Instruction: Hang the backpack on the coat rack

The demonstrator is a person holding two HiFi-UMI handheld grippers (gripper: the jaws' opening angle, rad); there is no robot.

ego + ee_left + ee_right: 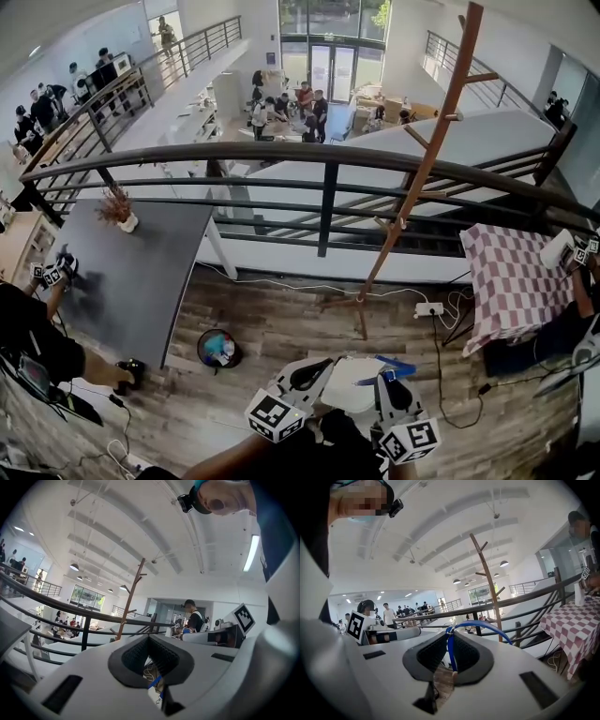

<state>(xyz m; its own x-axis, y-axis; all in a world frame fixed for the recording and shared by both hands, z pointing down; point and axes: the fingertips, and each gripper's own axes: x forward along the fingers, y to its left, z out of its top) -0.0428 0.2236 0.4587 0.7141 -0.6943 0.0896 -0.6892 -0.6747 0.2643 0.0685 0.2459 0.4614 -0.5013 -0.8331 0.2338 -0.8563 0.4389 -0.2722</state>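
Observation:
The wooden coat rack (412, 187) stands on the plank floor in front of the railing, and it also rises beyond the jaws as the coat rack (131, 597) and coat rack (487, 583) in the two gripper views. A white backpack (352, 384) with a blue strap (394, 366) hangs low between my two grippers, close to my body. My right gripper (384, 377) (450, 637) is shut on the blue strap (483, 626), which loops out over its jaws. My left gripper (323, 367) (149, 639) is shut, its pads meeting at the tip; white and blue bits of the backpack show below them.
A dark metal railing (328, 159) runs across behind the rack. A grey table (141, 262) with a potted plant (120, 211) is at the left, and a checked-cloth table (511, 281) at the right. A round bin (218, 348) and a power strip (429, 308) lie on the floor. People sit at both sides.

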